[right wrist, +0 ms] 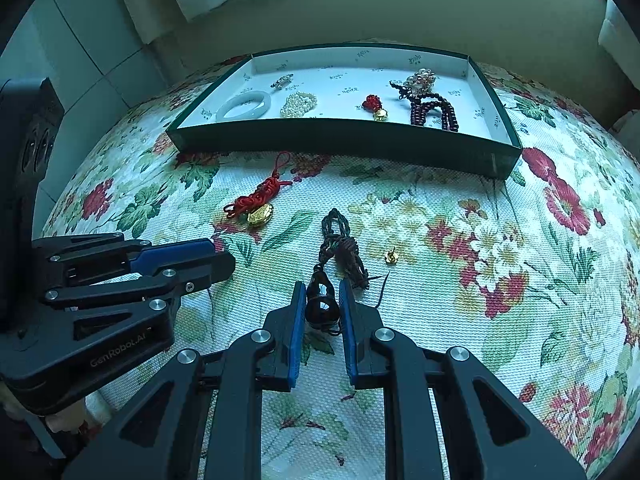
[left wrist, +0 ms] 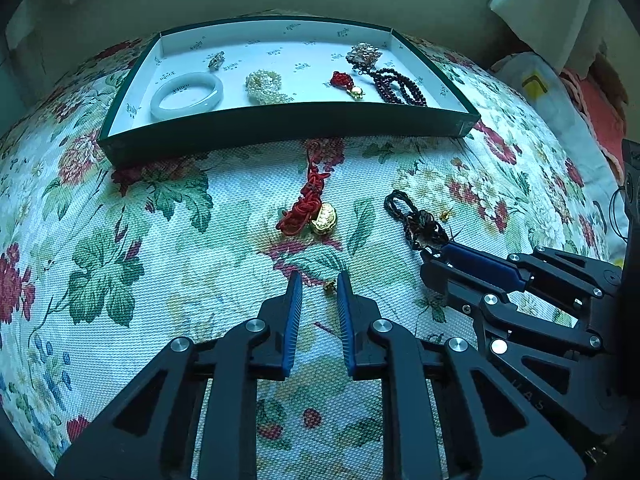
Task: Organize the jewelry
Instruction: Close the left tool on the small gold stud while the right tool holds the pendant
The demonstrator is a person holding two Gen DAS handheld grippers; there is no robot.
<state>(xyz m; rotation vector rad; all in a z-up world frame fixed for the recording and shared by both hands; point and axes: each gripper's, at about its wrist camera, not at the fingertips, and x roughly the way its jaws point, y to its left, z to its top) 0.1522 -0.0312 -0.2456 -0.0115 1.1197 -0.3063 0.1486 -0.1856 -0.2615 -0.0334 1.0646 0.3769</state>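
A dark green tray point(left wrist: 280, 124) point(right wrist: 340, 140) with a white floor holds a pale jade bangle point(left wrist: 186, 95), a pearl bunch point(left wrist: 264, 87), a red knot charm point(left wrist: 346, 82), dark red beads point(left wrist: 400, 86) and brooches. On the floral cloth lie a red knot with a gold charm point(left wrist: 310, 208) point(right wrist: 256, 204), a dark corded pendant point(left wrist: 420, 220) and a small gold stud point(right wrist: 390, 257). My right gripper point(right wrist: 322, 294) is shut on the pendant's dark gourd bead point(right wrist: 320, 300). My left gripper point(left wrist: 319, 284) is open above a small gold piece point(left wrist: 330, 286).
The floral cloth point(left wrist: 120, 260) covers a rounded table. A wall stands behind the tray. White and orange fabric point(left wrist: 580, 92) lies at the right. A dark device point(right wrist: 28, 152) stands at the left edge.
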